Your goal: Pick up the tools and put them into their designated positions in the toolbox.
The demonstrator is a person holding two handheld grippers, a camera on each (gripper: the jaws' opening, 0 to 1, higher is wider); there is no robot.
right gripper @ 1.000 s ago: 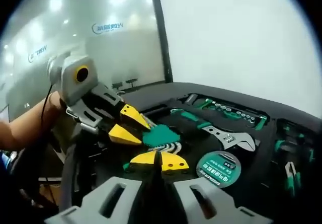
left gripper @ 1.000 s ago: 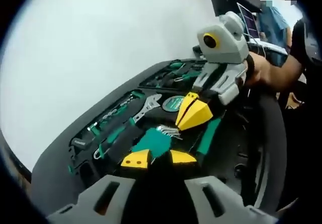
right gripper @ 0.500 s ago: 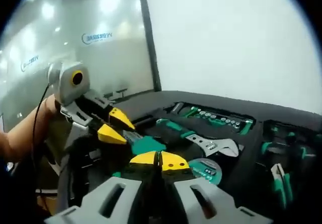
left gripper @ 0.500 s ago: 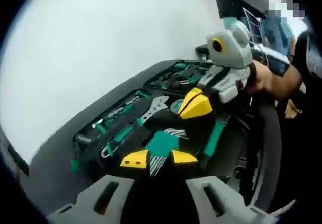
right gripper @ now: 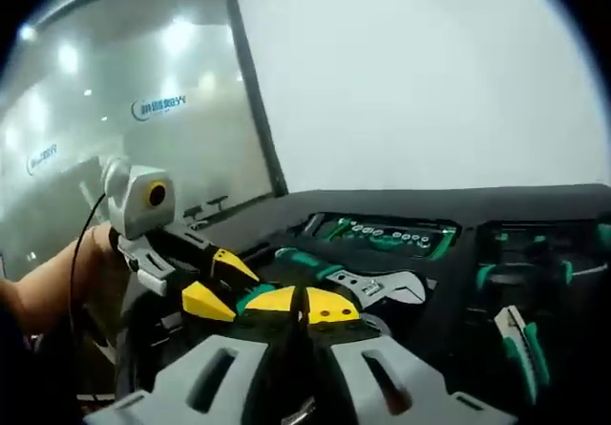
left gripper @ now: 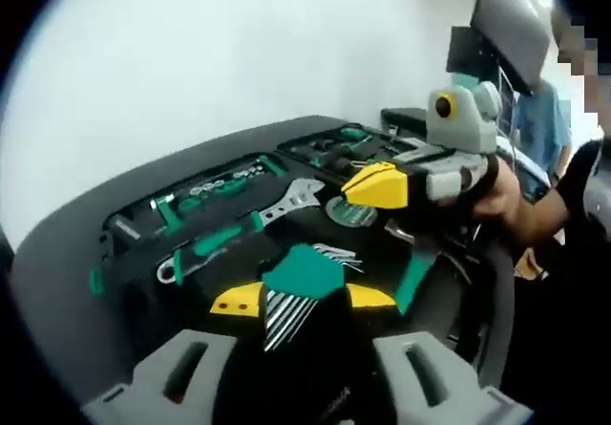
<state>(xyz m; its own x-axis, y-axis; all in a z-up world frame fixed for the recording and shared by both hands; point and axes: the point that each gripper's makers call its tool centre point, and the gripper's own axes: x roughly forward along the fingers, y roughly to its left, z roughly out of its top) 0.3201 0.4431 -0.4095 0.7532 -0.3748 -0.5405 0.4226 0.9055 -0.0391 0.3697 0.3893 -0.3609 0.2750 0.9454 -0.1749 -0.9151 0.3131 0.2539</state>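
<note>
Hex keys [left gripper: 304,282] in their green holder sit clamped in our left tool [left gripper: 304,301], the holder up between the two yellow tips and the bare steel ends fanning down toward the camera, so the set's long axis runs roughly along the tool's own line, slightly slanted. In the right gripper view that left tool [right gripper: 221,284] comes in from the left with a sliver of green showing at its tips, just beside our right tool [right gripper: 304,306], whose yellow tips meet with nothing we can see between them; we judge it clenched and empty. The toolbox [left gripper: 67,253] lies open directly beyond the held set, dark foam on the white worktop [left gripper: 191,62], with the wrench [left gripper: 286,201] lying slantwise ahead of the keys and the socket rail [left gripper: 205,191] farther back along the box's long side. A round green tape measure [left gripper: 351,212] sits just past the wrench, partly behind the right tool [left gripper: 382,184]. The left tool is plainly the nearer one to whatever slot takes the keys, so we judge the placing falls to it. Which recess that is we cannot tell: the holder and tips cover the foam right below them, and the nearer compartments are dark and blurred. Pliers [right gripper: 520,334] lie in the right-hand part of the box, cut by the view's edge.
</note>
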